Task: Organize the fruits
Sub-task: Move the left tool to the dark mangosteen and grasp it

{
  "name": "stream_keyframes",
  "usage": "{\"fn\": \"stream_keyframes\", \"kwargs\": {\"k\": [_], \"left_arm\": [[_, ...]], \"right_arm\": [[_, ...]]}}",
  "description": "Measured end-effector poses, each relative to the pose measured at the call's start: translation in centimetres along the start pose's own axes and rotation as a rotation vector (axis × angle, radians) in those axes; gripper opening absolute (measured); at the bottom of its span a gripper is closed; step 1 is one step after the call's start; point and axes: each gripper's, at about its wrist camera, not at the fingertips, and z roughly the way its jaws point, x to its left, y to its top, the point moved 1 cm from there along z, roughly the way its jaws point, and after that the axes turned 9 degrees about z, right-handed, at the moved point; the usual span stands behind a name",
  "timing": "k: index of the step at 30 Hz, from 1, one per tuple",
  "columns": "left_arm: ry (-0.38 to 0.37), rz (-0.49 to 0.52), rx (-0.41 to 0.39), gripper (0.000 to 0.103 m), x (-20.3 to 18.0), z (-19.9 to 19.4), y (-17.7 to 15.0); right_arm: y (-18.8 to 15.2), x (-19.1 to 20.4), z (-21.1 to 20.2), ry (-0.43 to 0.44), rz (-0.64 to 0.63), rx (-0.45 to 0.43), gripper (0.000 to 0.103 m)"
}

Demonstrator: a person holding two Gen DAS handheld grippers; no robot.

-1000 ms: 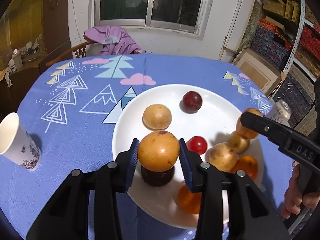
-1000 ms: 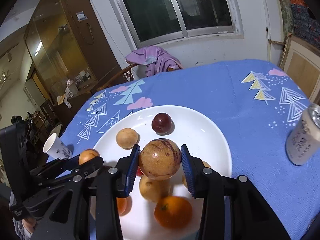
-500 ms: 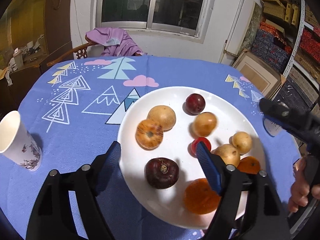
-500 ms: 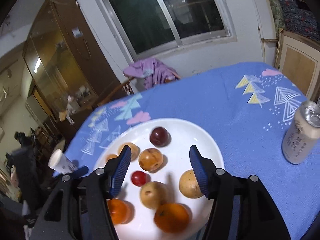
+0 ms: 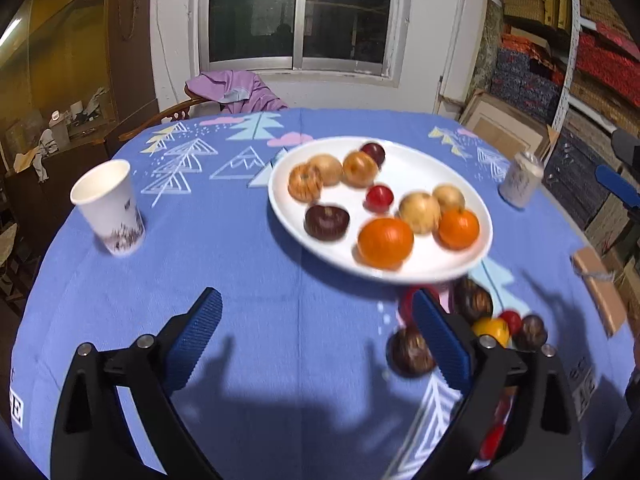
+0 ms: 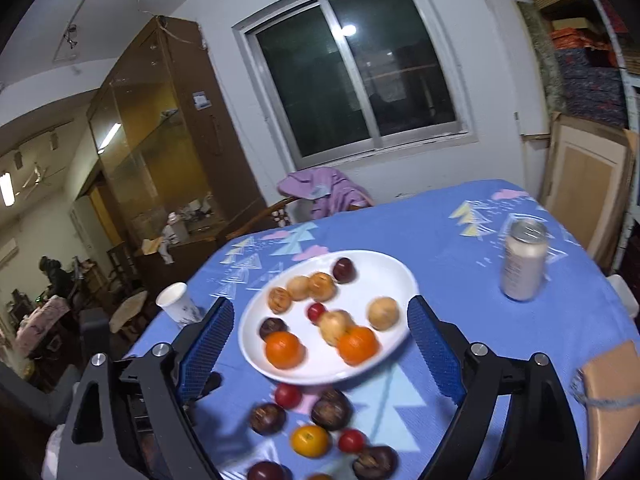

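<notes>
Blue bench (image 5: 248, 280) view's wider: both tongs, left (image 5: 316, 344) and right (image 6: 320, 344), dropped their fruit on the plate (image 6: 384, 276), now apart, backing toward loose ones (image 6: 310, 440).

Dim indoor light from overhead, hard shadows on the tablecloth (image 5: 256, 264), motion blur, fisheye-bent edges.

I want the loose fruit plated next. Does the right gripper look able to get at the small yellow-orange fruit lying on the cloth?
Probably yes. The right gripper is open and empty, and the yellow-orange fruit lies just below it, uncovered, though dark fruits crowd close.
</notes>
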Motion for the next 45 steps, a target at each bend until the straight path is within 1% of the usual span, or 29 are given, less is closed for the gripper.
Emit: {"fn": "stream_keyframes", "kwargs": {"k": [2, 4, 7, 9, 11, 14, 20, 23, 25, 27, 29, 30, 32, 33, 35, 37, 40, 41, 44, 45], "left_arm": [[0.009, 0.049, 0.010, 0.094, -1.5, 0.1, -1.0], [0.031, 0.100, 0.012, 0.094, -2.9, 0.3, -1.6], [0.056, 0.177, 0.007, 0.094, -4.8, 0.6, -2.1], [0.074, 0.214, 0.004, 0.094, -5.7, 0.8, -2.3], [0.080, 0.226, 0.008, 0.094, -6.1, 1.2, -2.1], [0.084, 0.226, 0.032, 0.094, -6.1, 1.9, -2.2], [0.050, 0.215, 0.066, 0.095, -6.1, 3.3, -1.5], [-0.001, 0.210, 0.103, 0.095, -6.3, 4.5, -1.1], [-0.008, 0.189, 0.123, 0.095, -5.9, 5.0, -1.1], [-0.002, 0.156, 0.139, 0.097, -5.0, 5.2, -1.2], [0.001, 0.111, 0.158, 0.097, -3.2, 5.1, -1.6], [0.017, 0.089, 0.165, 0.097, -2.2, 5.0, -1.8], [0.085, 0.048, 0.177, 0.097, -0.1, 4.7, -2.4], [0.107, 0.027, 0.175, 0.097, 0.8, 4.5, -2.5], [0.094, -0.005, 0.164, 0.096, 1.8, 4.1, -2.5], [0.091, 0.006, 0.145, 0.096, 1.5, 3.8, -2.3], [0.115, 0.091, 0.119, 0.095, -0.1, 3.6, -2.3], [0.115, 0.103, 0.106, 0.095, -0.4, 3.4, -2.2], [0.119, 0.112, 0.095, 0.095, -0.6, 3.2, -2.1], [0.113, 0.111, 0.097, 0.092, -0.7, 3.3, -2.1]], "right_arm": [[-1.0, -1.7, -0.5, -0.034, 0.021, -0.001, 0.089], [-1.3, -3.7, -0.5, -0.060, 0.072, 0.022, 0.089], [-1.0, -5.4, -0.4, -0.048, 0.152, 0.036, 0.089], [-0.9, -5.9, -0.7, -0.035, 0.172, 0.039, 0.089], [-1.0, -5.9, -0.9, -0.035, 0.170, 0.037, 0.089], [-1.2, -5.5, -0.9, -0.025, 0.162, 0.046, 0.089], [-1.3, -5.0, -0.8, -0.022, 0.155, 0.057, 0.089], [-1.4, -5.2, -0.5, -0.026, 0.167, 0.069, 0.089], [-1.4, -5.4, -0.4, -0.028, 0.174, 0.074, 0.089], [-1.4, -5.5, -0.3, -0.031, 0.177, 0.077, 0.089], [-1.4, -5.5, -0.3, -0.029, 0.183, 0.081, 0.089], [-1.4, -5.6, -0.3, -0.028, 0.184, 0.081, 0.089], [-1.5, -5.6, -0.3, -0.026, 0.186, 0.083, 0.089], [-1.5, -5.5, -0.2, -0.025, 0.185, 0.085, 0.089], [-1.6, -5.4, -0.2, -0.022, 0.177, 0.089, 0.089], [-1.6, -5.2, -0.2, -0.018, 0.166, 0.091, 0.089], [-1.7, -5.1, -0.2, -0.018, 0.160, 0.090, 0.089], [-1.7, -5.2, -0.2, -0.019, 0.162, 0.090, 0.089], [-1.7, -5.2, -0.2, -0.022, 0.170, 0.090, 0.089], [-1.7, -5.2, -0.2, -0.022, 0.169, 0.092, 0.089]]}}
